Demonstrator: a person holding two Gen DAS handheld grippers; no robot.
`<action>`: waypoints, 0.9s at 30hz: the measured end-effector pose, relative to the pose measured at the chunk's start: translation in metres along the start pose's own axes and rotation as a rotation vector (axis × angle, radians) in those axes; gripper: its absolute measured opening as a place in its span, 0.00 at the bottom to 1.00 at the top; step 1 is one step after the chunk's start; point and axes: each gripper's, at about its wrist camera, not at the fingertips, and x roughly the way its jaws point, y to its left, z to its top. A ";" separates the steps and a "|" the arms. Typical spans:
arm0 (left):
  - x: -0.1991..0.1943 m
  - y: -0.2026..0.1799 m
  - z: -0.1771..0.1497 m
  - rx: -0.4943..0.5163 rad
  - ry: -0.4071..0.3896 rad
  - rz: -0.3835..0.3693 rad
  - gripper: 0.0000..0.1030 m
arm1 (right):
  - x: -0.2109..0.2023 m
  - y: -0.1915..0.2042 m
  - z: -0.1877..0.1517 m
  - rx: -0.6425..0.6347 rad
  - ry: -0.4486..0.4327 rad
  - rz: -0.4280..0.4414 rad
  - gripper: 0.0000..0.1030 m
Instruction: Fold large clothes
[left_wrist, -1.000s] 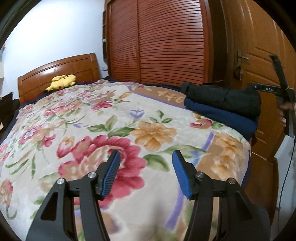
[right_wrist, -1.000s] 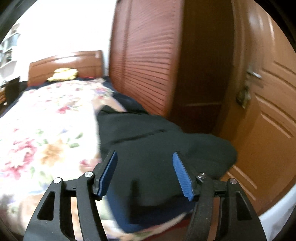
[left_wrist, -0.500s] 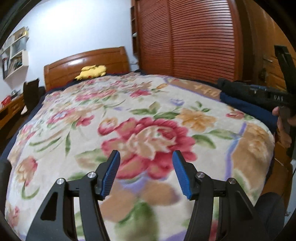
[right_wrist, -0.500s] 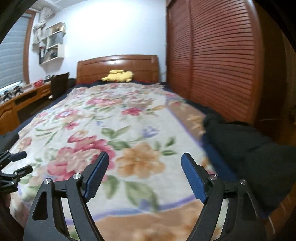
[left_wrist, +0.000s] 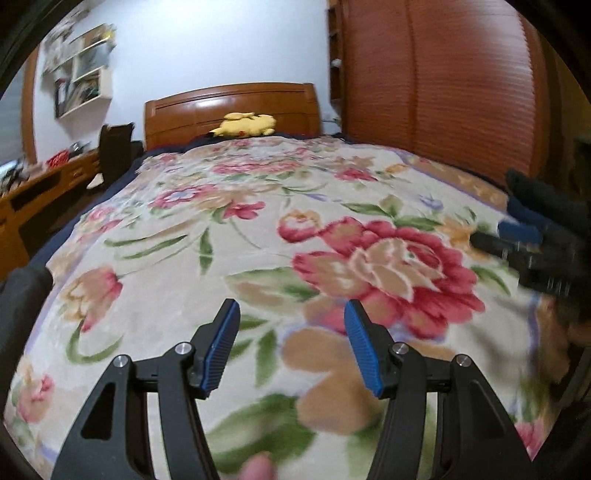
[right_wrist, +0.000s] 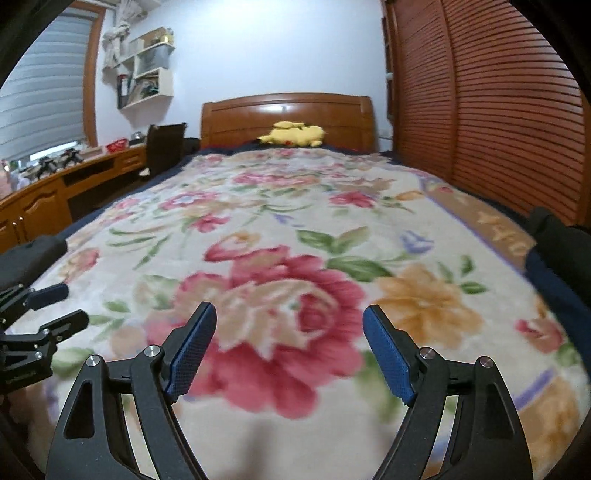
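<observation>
A stack of folded dark clothes, black on navy, lies at the bed's right edge (left_wrist: 543, 206), and also shows in the right wrist view (right_wrist: 557, 251). My left gripper (left_wrist: 291, 347) is open and empty above the floral blanket (left_wrist: 258, 229) near the foot of the bed. My right gripper (right_wrist: 290, 354) is open and empty, also over the blanket (right_wrist: 295, 229), left of the stack. The right gripper shows blurred at the right of the left wrist view (left_wrist: 517, 251). The left gripper shows at the left edge of the right wrist view (right_wrist: 40, 314).
A wooden headboard (right_wrist: 288, 118) with a yellow plush toy (right_wrist: 291, 134) is at the far end. A slatted wooden wardrobe (right_wrist: 491, 110) runs along the right. A wooden desk (right_wrist: 55, 192) and dark chair (right_wrist: 164, 147) stand left. Wall shelves (right_wrist: 147, 74) hang above.
Both views have swung left from the clothes stack toward the head of the bed. The right gripper left the stack and its jaws stand wider. The left gripper stays open.
</observation>
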 end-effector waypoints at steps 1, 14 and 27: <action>-0.001 0.004 0.001 -0.012 -0.011 0.011 0.56 | 0.002 0.006 -0.001 -0.008 -0.007 0.006 0.81; -0.011 0.026 0.000 -0.045 -0.076 0.083 0.56 | 0.005 0.037 -0.003 -0.055 -0.099 0.017 0.81; -0.016 0.028 -0.003 -0.058 -0.097 0.104 0.56 | 0.006 0.037 -0.004 -0.042 -0.099 0.023 0.81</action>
